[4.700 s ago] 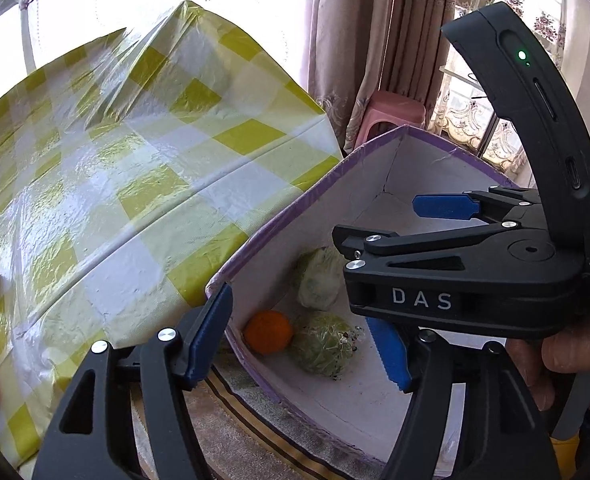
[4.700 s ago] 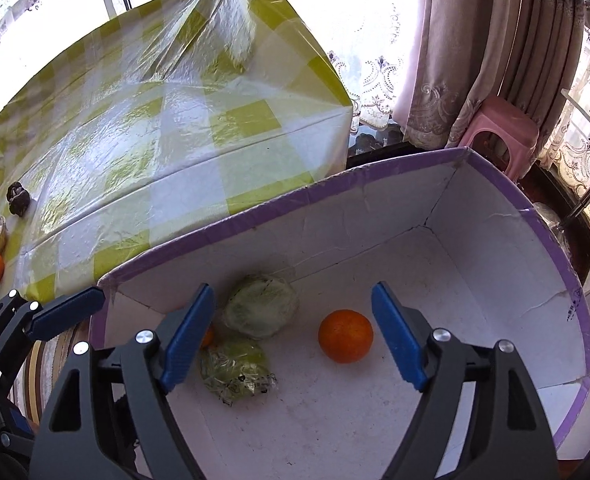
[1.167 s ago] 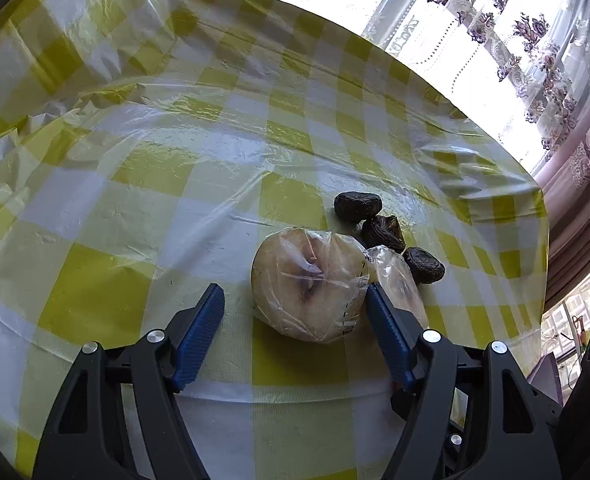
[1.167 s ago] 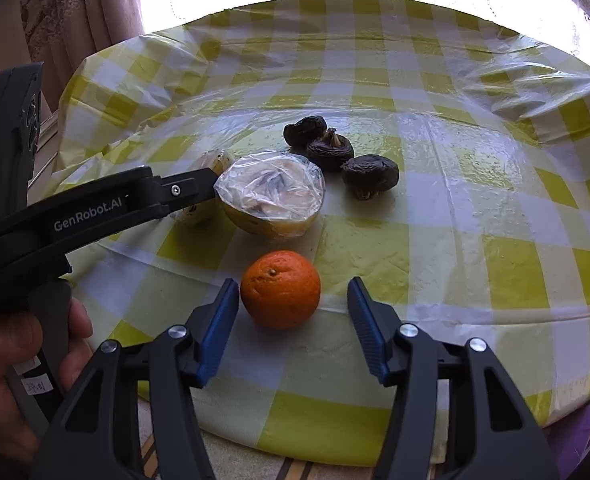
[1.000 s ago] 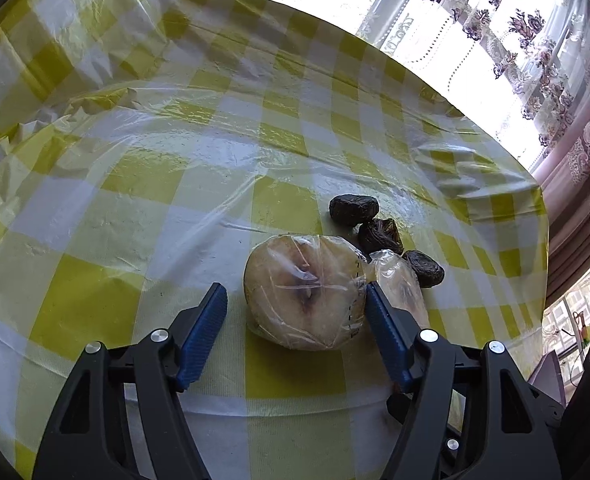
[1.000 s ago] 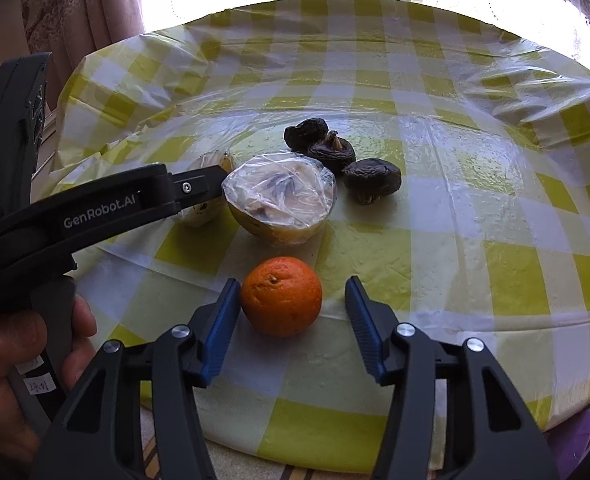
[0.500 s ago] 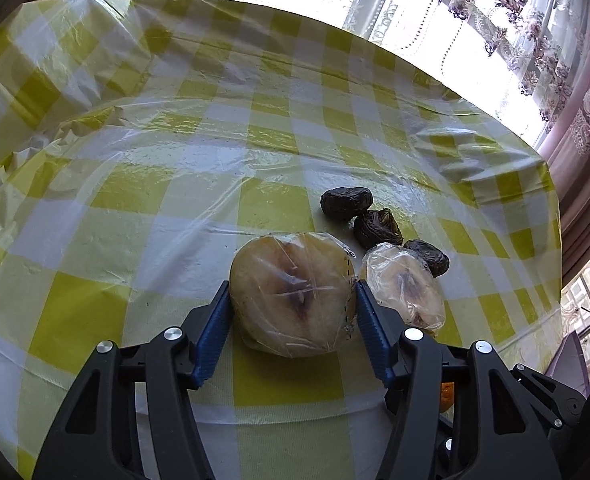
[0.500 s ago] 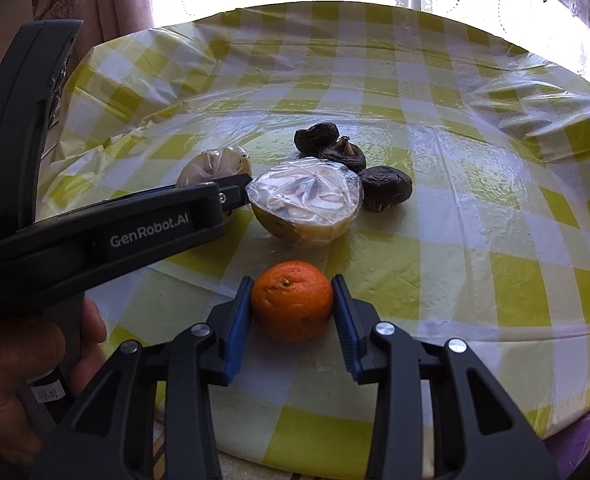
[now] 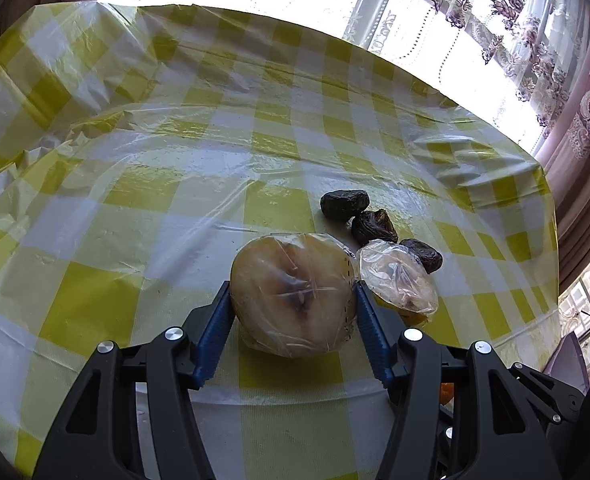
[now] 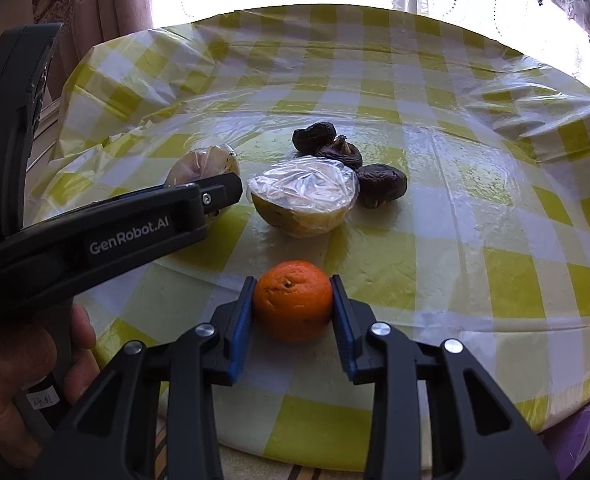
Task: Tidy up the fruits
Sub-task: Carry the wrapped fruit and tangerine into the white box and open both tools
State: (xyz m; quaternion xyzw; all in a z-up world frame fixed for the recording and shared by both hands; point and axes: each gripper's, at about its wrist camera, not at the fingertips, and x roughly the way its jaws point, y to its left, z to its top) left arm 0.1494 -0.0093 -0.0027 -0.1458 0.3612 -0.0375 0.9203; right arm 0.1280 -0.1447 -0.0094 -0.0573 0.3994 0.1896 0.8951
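From the left wrist, the left gripper (image 9: 293, 314) is clamped on the wrapped fruit half (image 9: 293, 298) dead ahead at twelve o'clock, on the checked tablecloth (image 9: 155, 200). A second wrapped half (image 9: 397, 282) sits just beside at two o'clock. From the right wrist, the right gripper (image 10: 293, 312) pinches the orange (image 10: 293, 300) at twelve — near the table's edge, both ready to lift.

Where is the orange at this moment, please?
In the right wrist view, the orange sits low and central, clamped by the right gripper, just before the wrapped fruit half.
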